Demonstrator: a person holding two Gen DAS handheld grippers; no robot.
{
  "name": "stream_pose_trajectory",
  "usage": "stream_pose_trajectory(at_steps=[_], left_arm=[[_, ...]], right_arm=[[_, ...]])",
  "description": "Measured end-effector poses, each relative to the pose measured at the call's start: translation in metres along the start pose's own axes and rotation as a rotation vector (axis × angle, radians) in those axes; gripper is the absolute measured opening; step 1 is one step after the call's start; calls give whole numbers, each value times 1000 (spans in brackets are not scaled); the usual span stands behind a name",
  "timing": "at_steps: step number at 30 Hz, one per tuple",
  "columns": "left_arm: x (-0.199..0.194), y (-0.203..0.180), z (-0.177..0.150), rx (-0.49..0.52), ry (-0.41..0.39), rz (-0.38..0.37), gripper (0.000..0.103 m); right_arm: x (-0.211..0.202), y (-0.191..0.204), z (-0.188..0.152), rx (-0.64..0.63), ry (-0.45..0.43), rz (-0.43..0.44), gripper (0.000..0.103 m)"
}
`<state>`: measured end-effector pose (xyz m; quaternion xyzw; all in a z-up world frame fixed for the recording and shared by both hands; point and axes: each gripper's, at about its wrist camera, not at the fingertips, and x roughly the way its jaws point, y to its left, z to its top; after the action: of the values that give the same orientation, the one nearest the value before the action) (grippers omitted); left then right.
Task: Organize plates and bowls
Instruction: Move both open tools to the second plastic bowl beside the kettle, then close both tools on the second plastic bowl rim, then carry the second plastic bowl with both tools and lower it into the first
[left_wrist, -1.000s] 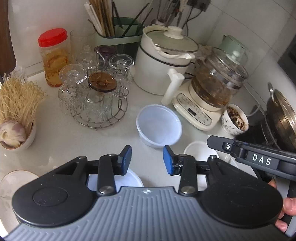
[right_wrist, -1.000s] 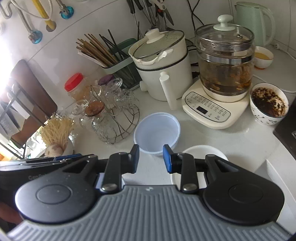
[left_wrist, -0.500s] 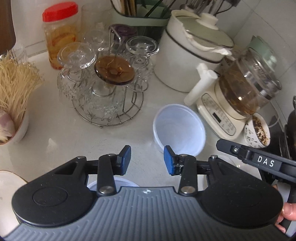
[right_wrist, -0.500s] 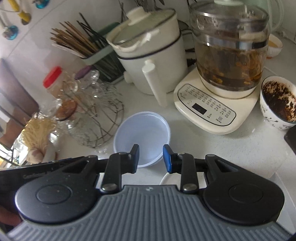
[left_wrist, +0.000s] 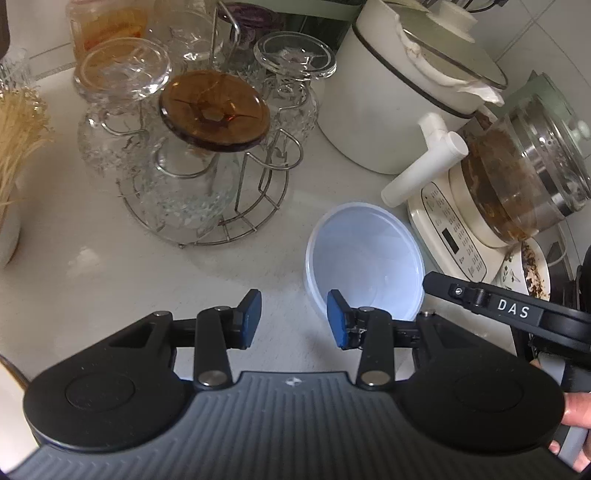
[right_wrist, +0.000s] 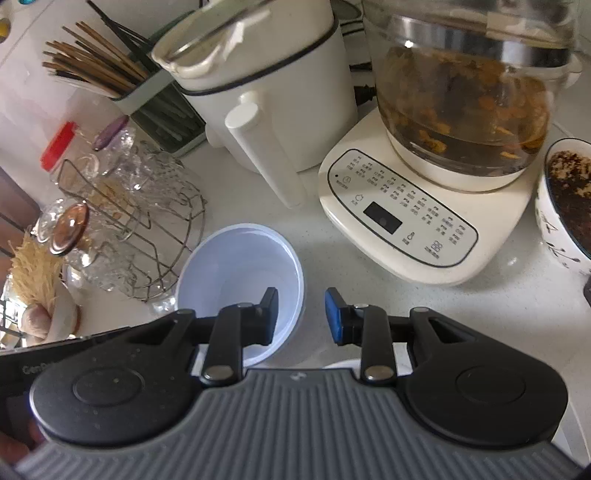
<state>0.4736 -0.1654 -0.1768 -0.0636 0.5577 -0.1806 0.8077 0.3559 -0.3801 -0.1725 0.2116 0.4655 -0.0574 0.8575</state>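
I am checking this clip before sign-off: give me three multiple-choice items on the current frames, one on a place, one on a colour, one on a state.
1. Where does the plastic bowl stand?
A. Inside the wire rack
B. On the counter between the wire rack and the kettle base
C. On the kettle base

2. What colour are the claw pads?
A. Blue
B. Red
C. Green

3. What is the bowl's state?
A. Upside down
B. Full of food
C. Upright and empty

Answers: 1 B, bare counter shows around it, with the rack on one side and the base on the other; 2 A, both views show blue pads; 3 C, its bare inside faces up.
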Motion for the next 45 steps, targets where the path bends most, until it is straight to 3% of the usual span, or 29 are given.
stream_pose_trajectory(at_steps=[7, 11, 15, 22, 25, 30, 45], left_arm=[[23, -10, 11, 11, 29, -10, 45], [39, -6, 16, -51, 52, -49, 44], [47, -7, 19, -62, 70, -36, 43], [60, -4, 19, -97, 86, -62, 20], [62, -1, 19, -118, 90, -76, 15], [58, 1, 18, -122, 93, -78, 9], [10, 2, 21, -134, 43, -109, 9]], right_arm=[[18, -11, 11, 10, 34, -3, 30], [27, -16, 17, 23, 57, 9, 30], [33, -19, 20, 17, 78, 29, 26], [42, -21, 20, 21, 115, 54, 18], [46, -20, 21, 22, 126, 71, 14], [47, -15, 22, 7, 141, 90, 10], [8, 4, 27, -2, 112, 103, 10]])
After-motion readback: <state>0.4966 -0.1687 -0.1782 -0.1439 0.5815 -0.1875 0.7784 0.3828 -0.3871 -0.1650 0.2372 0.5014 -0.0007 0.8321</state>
